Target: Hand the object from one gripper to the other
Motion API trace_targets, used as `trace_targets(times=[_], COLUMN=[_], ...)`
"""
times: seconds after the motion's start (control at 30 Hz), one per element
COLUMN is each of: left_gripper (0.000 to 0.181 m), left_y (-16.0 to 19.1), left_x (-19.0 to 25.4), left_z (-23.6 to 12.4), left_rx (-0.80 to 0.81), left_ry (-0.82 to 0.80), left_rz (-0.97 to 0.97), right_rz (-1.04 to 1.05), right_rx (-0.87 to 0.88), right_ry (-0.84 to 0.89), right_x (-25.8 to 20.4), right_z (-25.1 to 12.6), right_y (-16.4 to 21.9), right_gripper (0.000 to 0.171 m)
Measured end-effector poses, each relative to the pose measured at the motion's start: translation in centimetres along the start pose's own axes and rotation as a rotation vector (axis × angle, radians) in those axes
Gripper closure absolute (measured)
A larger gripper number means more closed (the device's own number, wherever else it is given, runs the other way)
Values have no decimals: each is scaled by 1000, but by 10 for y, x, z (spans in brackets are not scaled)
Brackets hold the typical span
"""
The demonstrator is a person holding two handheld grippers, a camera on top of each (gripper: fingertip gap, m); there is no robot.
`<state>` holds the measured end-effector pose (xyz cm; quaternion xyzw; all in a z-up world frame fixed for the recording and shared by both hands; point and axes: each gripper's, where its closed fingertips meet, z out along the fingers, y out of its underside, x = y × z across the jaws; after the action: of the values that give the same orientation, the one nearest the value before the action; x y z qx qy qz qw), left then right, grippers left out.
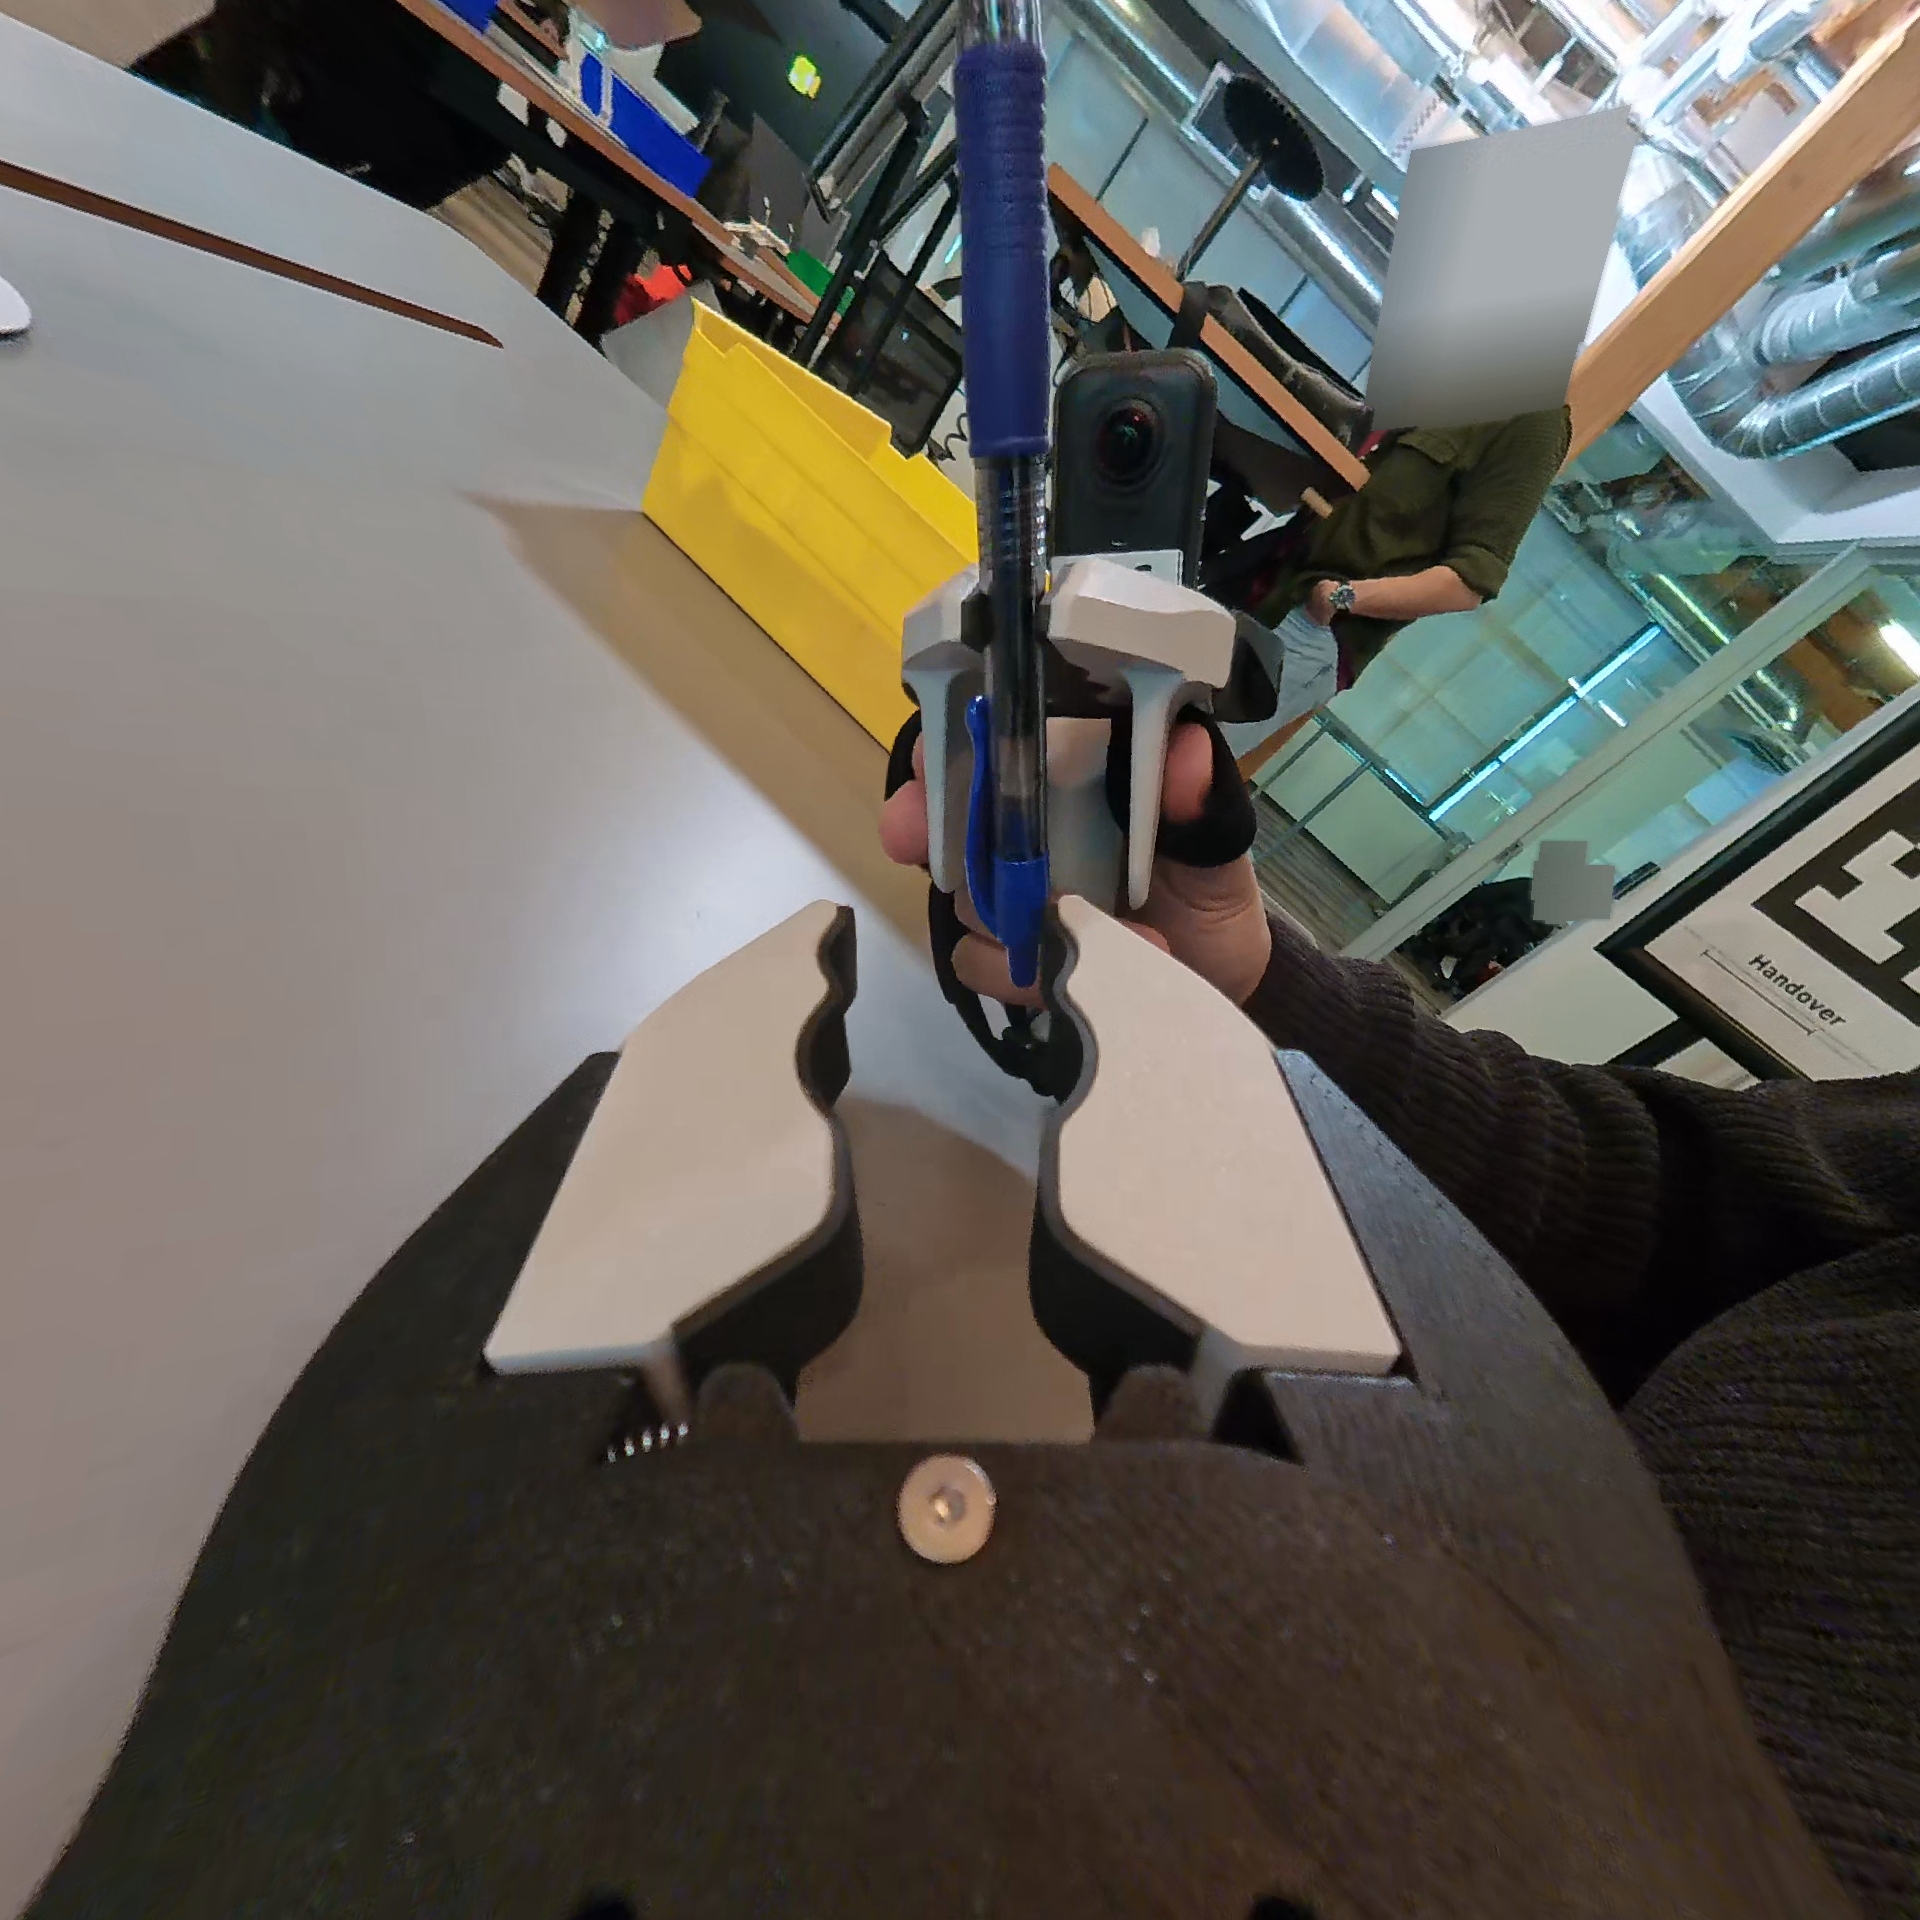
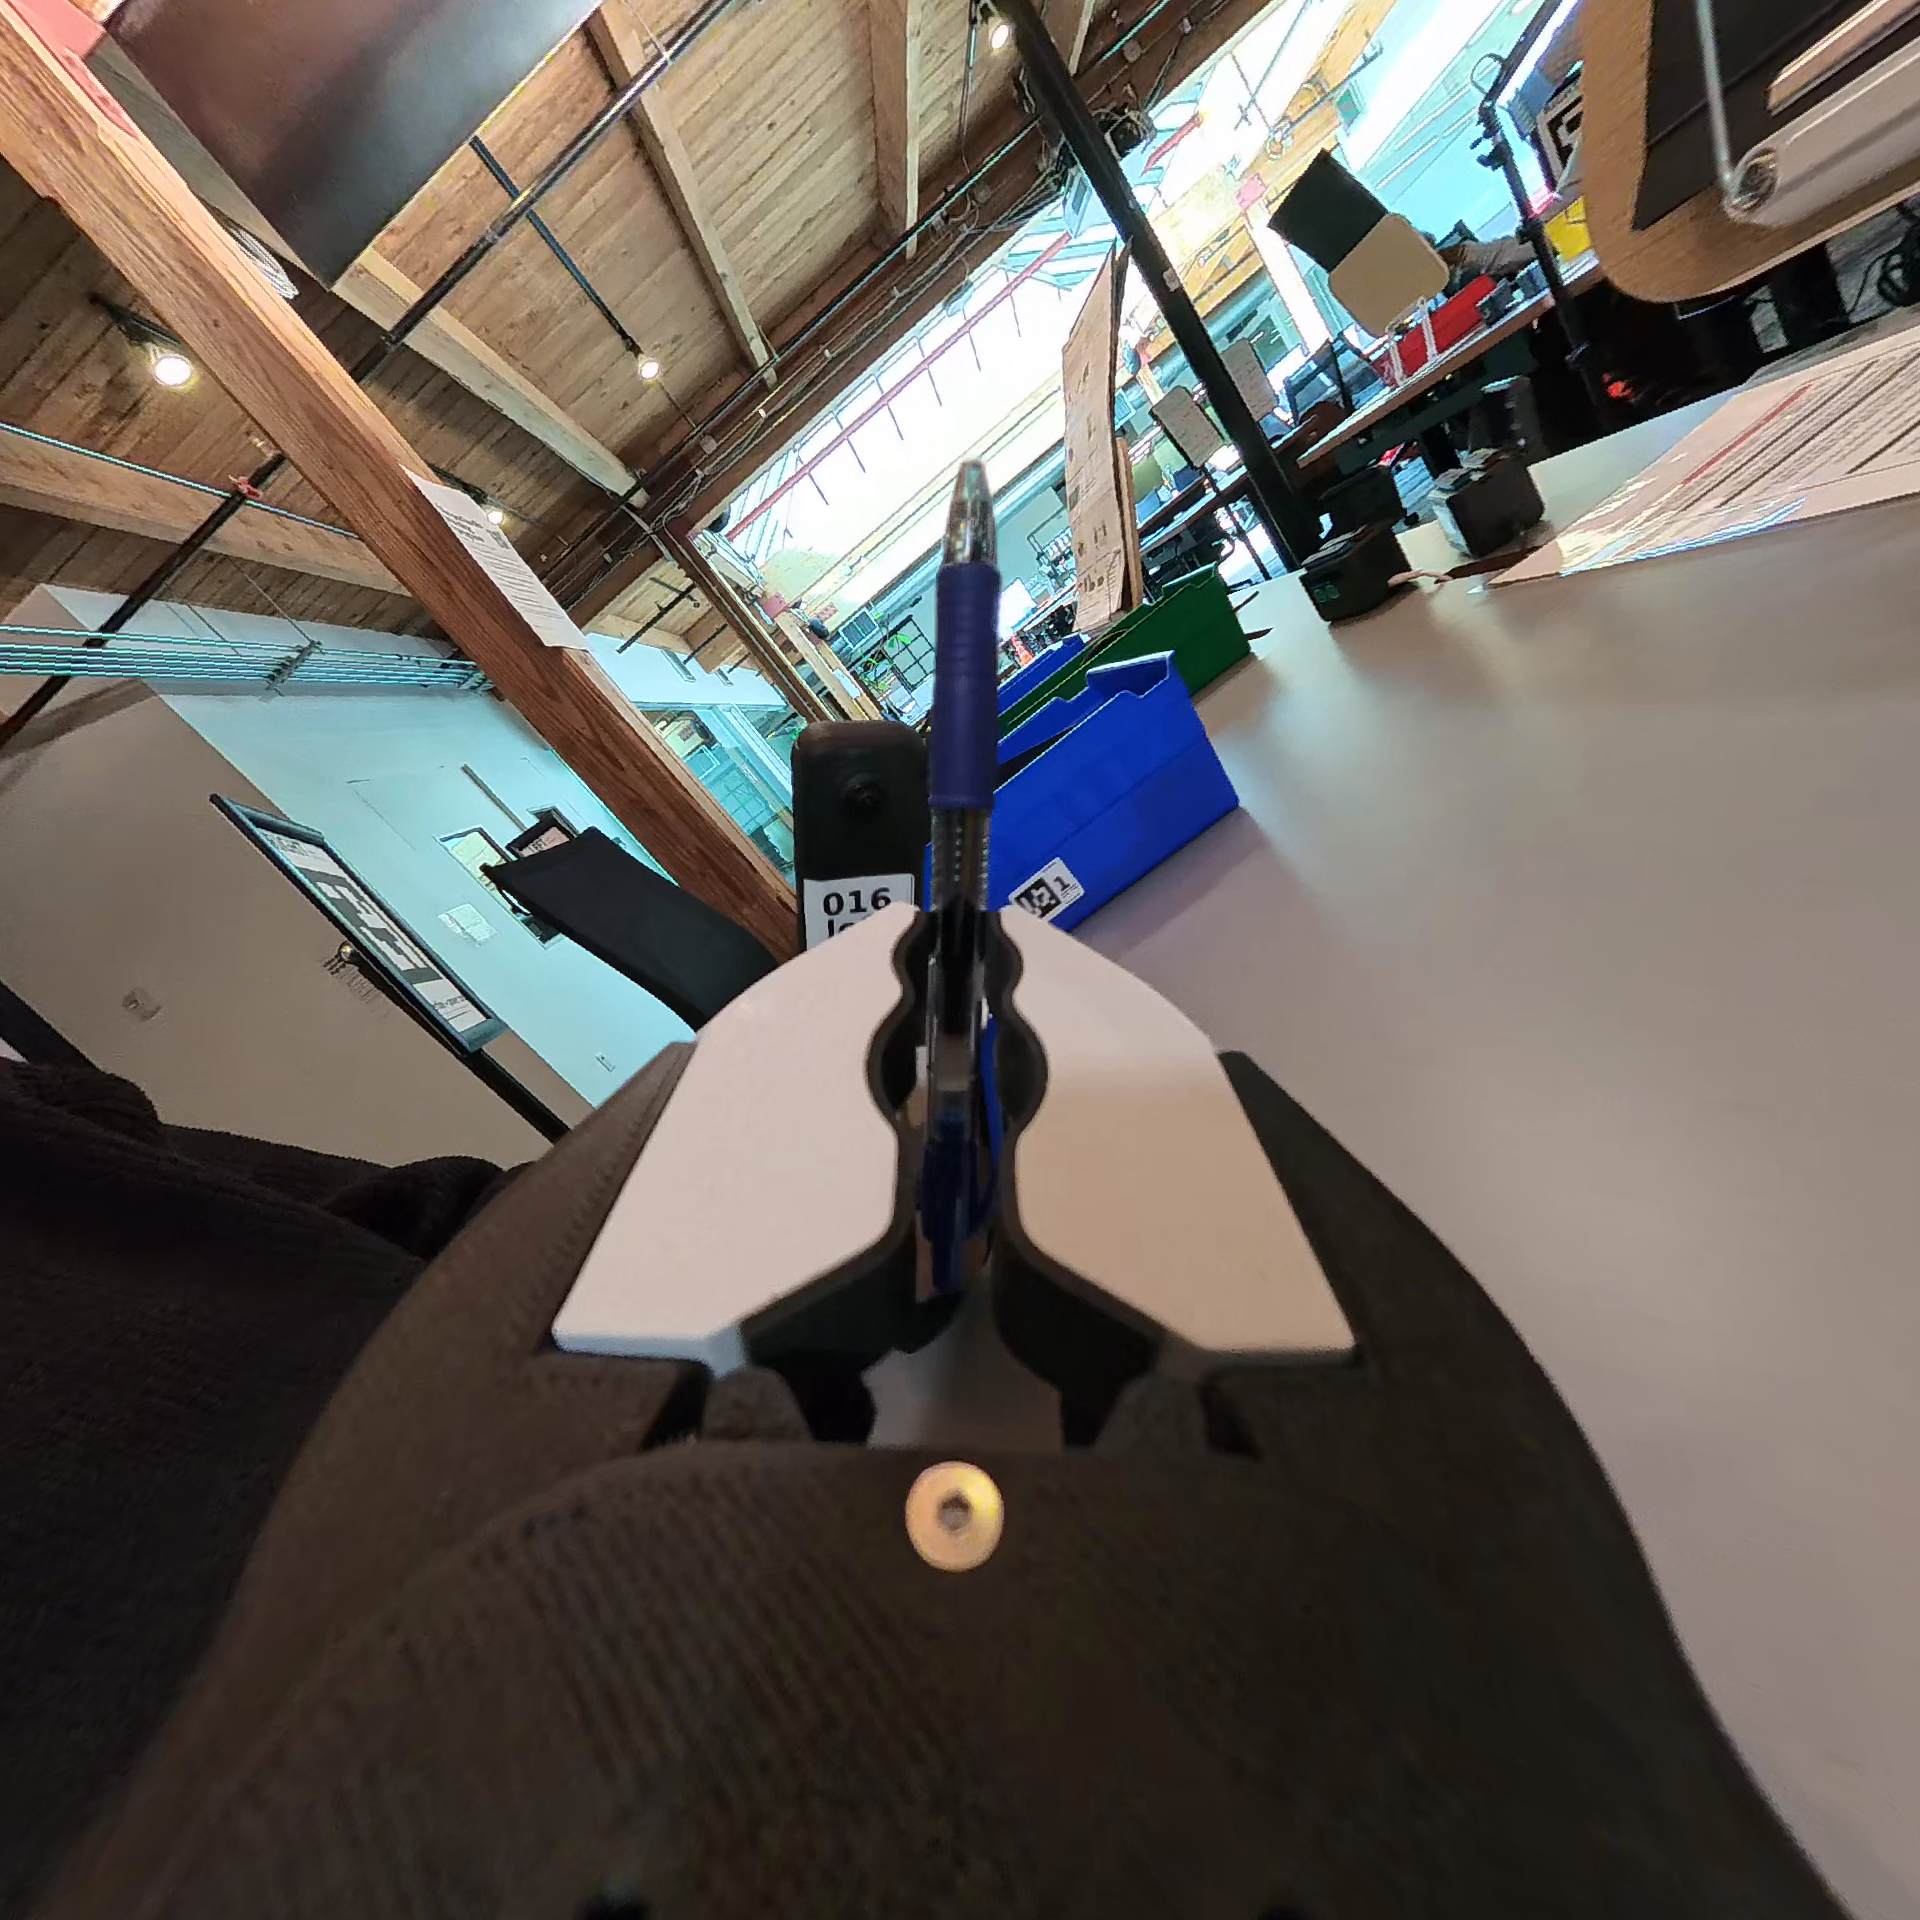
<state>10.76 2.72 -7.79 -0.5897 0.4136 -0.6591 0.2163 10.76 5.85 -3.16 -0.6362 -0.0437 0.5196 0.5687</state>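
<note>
A blue pen with a clear barrel and blue rubber grip stands upright. My right gripper, held by a hand, faces me in the left wrist view and is shut on the pen's barrel. The pen's clip end hangs down to the tips of my left gripper, which is open, the end lying close to its right finger. In the right wrist view my right gripper is shut on the pen, whose grip and tip stick out beyond the fingers. The left gripper's black camera shows just behind.
The white table lies below. A yellow bin sits at its far edge, and a person stands beyond it. In the right wrist view a blue bin, a green bin, small black boxes and papers are on the table. Some 5 centimetres of space lies between my two pairs of fingers.
</note>
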Motion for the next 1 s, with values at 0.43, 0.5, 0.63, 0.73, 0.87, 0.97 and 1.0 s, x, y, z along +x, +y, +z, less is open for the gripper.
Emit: trace_targets(times=[0.43, 0.5, 0.63, 0.73, 0.87, 0.97, 1.0], left_gripper=[166, 166, 166, 166, 166, 166, 166], left_y=[2, 2, 2, 1, -1, -8, -11], left_x=[12, 13, 14, 16, 16, 11, 8], left_z=[4, 4, 4, 4, 3, -1, -4], left_rx=[6, 2, -7, -7, 2, 32, 43], left_ry=[58, 61, 62, 67, 55, 36, 25], left_rz=[-6, -3, 16, 33, 51, 42, 40], right_rz=[-12, -11, -3, 19, 22, 6, 1], right_rx=[-16, -16, -17, 3, 42, 65, 71], right_ry=[-16, -20, -40, -45, -42, -20, -11], right_x=[-5, -6, -8, -7, -6, -3, -2], right_z=[6, 6, 6, 6, 2, -2, -4], right_y=[7, 6, 6, 4, -3, -9, -11], right_gripper=[161, 161, 160, 145, 137, 134, 134])
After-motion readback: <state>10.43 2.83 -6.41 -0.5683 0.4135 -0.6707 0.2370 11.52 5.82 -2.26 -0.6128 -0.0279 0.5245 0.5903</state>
